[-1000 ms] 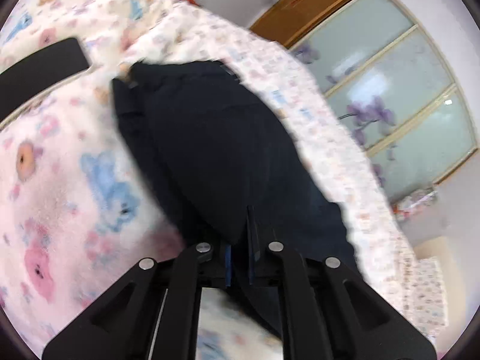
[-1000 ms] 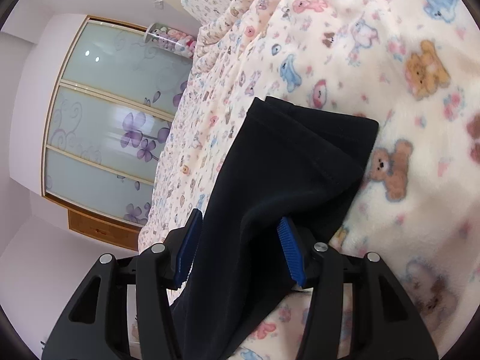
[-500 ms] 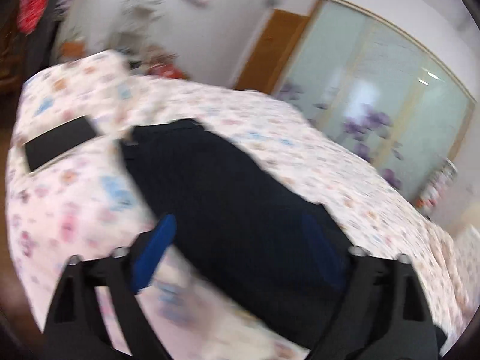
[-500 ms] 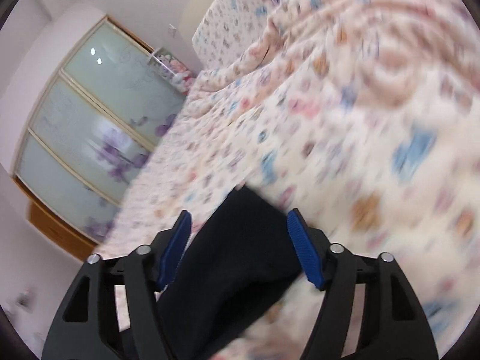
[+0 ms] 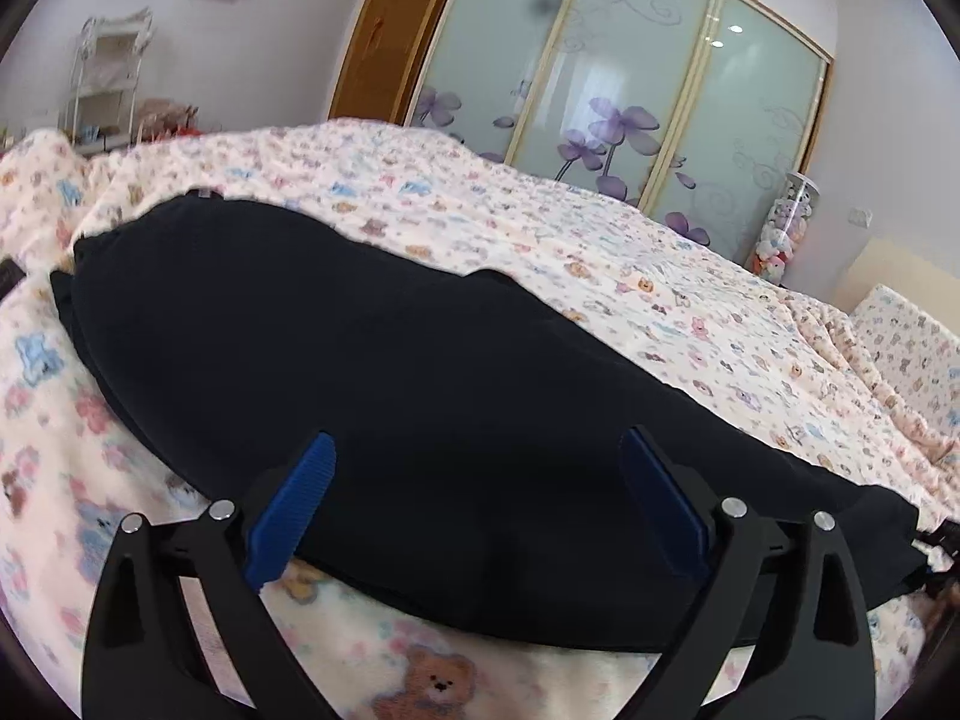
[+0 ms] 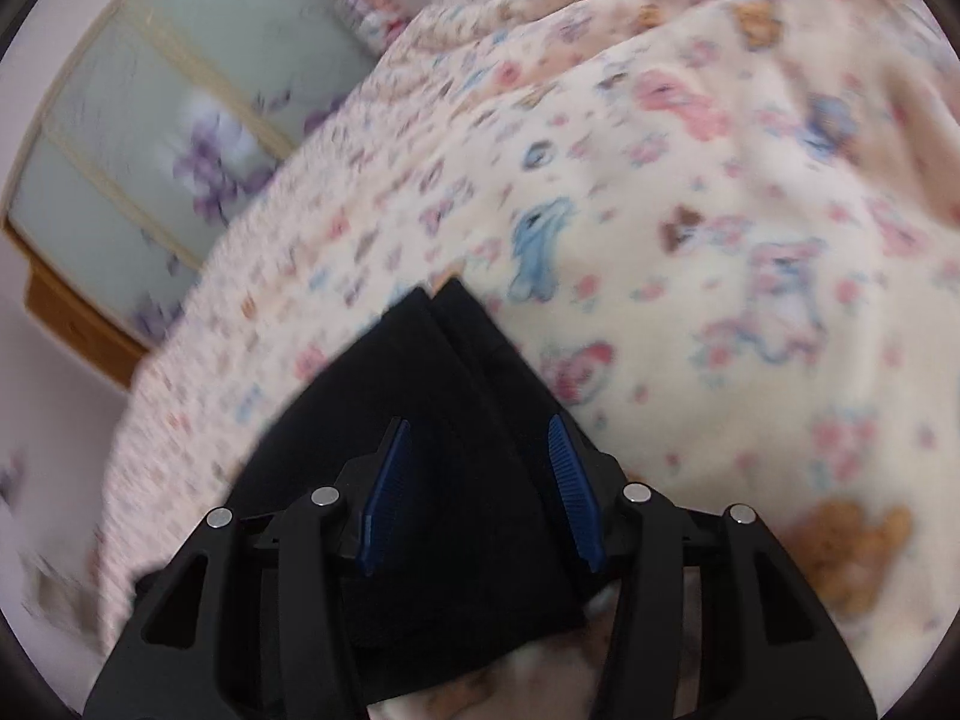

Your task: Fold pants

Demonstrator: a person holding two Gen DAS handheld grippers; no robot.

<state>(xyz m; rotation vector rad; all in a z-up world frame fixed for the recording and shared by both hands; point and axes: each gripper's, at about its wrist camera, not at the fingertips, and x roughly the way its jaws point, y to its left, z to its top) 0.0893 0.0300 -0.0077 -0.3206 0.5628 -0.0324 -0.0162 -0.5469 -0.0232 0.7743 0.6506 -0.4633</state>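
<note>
The dark navy pants [image 5: 372, 348] lie flat on the teddy-bear blanket [image 5: 660, 276], stretched from upper left to lower right in the left wrist view. My left gripper [image 5: 477, 468] is open wide, its blue pads just above the near edge of the pants, holding nothing. In the right wrist view one end of the pants [image 6: 444, 396] lies folded double with stacked hems. My right gripper [image 6: 480, 450] is open over that end, blue pads on either side of the cloth without pinching it.
The bed is covered by the cream blanket [image 6: 720, 210] with bear and flower prints. A wardrobe with frosted flower-print sliding doors [image 5: 630, 84] stands behind the bed. A jar of plush toys [image 5: 786, 228] stands at its right. A white shelf rack [image 5: 108, 78] is at far left.
My left gripper let go of the pants, opened wide and tilted up to a level view. My right gripper stayed open, lifted and swung over the pants' end.
</note>
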